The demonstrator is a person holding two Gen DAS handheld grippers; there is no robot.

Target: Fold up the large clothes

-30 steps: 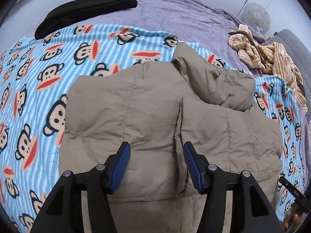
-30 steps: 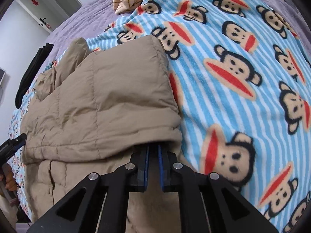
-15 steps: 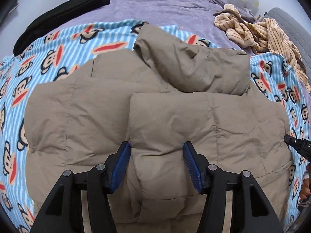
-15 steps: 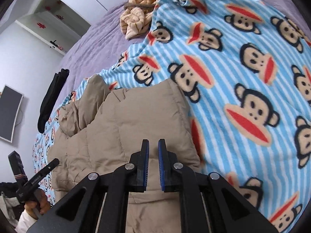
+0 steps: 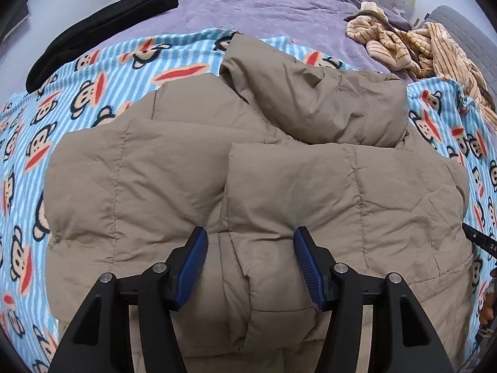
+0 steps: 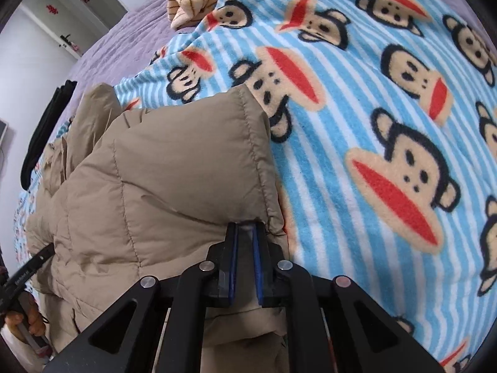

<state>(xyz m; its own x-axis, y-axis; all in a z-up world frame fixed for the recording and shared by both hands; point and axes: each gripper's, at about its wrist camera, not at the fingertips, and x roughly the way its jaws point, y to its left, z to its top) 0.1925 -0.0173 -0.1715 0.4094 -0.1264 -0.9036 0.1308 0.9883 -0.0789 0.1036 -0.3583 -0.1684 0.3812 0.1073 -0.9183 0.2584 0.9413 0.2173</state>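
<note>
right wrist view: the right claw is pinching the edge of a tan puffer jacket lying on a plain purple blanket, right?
Wrong blanket. In the right wrist view the right claw pinches the tan puffer jacket, which lies on a blue striped monkey-print blanket; the purple cover lies farther back.

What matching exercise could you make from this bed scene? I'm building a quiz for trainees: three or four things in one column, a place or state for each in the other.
Things:
1. tan quilted puffer jacket
2. black folded garment
3. orange striped plush garment
4. right gripper

Places or states:
A. crumpled on the purple bedspread, at its far right
B. shut on the jacket's edge
C. spread on the blue striped monkey-print blanket
D. at the bed's far left edge

Pairs: 1-C, 2-D, 3-A, 4-B
</note>
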